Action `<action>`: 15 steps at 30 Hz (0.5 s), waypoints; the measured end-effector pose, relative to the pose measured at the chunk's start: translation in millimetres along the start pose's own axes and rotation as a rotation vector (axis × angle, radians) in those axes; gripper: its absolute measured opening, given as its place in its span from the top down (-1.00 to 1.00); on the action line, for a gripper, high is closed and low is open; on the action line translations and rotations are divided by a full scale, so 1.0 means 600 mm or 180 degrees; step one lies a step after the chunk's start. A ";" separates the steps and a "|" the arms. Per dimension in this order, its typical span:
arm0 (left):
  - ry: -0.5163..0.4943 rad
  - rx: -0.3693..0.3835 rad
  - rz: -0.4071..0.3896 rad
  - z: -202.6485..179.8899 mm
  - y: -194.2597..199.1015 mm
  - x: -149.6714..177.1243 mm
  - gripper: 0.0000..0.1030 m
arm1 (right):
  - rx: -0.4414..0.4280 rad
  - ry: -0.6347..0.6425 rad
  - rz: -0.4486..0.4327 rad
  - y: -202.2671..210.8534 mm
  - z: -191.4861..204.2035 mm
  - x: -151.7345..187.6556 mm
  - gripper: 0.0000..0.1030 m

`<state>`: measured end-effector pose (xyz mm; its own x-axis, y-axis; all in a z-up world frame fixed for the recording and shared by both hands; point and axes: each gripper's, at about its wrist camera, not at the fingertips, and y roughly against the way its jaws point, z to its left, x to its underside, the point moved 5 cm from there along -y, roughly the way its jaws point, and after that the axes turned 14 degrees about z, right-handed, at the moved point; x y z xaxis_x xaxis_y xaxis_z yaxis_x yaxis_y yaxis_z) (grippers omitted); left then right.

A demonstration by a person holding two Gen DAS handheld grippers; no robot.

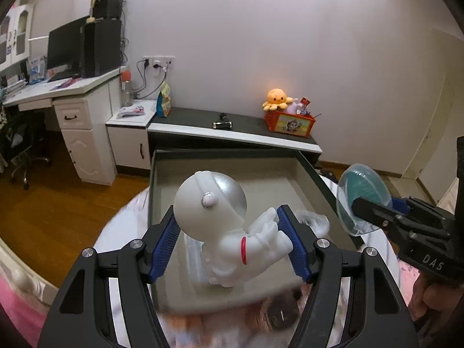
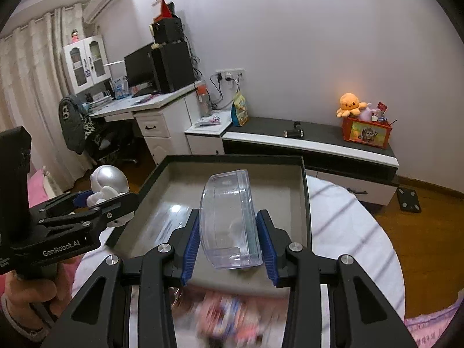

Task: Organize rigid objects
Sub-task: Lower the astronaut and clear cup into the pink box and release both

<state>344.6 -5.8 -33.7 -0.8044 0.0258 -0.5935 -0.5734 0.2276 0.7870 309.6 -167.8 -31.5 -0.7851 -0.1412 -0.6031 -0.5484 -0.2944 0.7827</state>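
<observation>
White astronaut (image 1: 232,232) with a silver visor and a red band on one arm. Clear plastic box (image 2: 232,223), teal inside as seen from the left wrist. Black left gripper (image 1: 229,243) and right gripper (image 2: 230,240), each with blue ribbed pads (image 1: 165,246). Tray (image 2: 304,203): dark rim, grey-beige inside. White round table (image 2: 348,232) with thin dark lines. Orange plush octopus (image 2: 351,104) on an orange-red crate (image 2: 366,133) bearing a cartoon picture. Brown wood floor (image 1: 58,203); pale wall (image 1: 290,43).
</observation>
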 end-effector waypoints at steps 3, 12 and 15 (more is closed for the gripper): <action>-0.0025 -0.0052 0.0131 0.005 -0.052 -0.040 -0.33 | 0.0001 -0.0061 0.0163 -0.057 -0.020 -0.040 0.23; -0.0016 -0.0170 0.0537 0.008 -0.170 -0.087 -0.51 | 0.0079 -0.0187 0.0491 -0.155 -0.064 -0.065 0.23; -0.0001 -0.0245 0.0528 0.009 -0.169 -0.086 -0.84 | 0.0093 -0.0204 0.0481 -0.157 -0.064 -0.069 0.02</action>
<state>445.1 -24.8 -83.8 -0.8889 0.0570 -0.4546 -0.4431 0.1450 0.8847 404.5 -170.7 -86.2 -0.8756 -0.1208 -0.4678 -0.4300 -0.2465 0.8685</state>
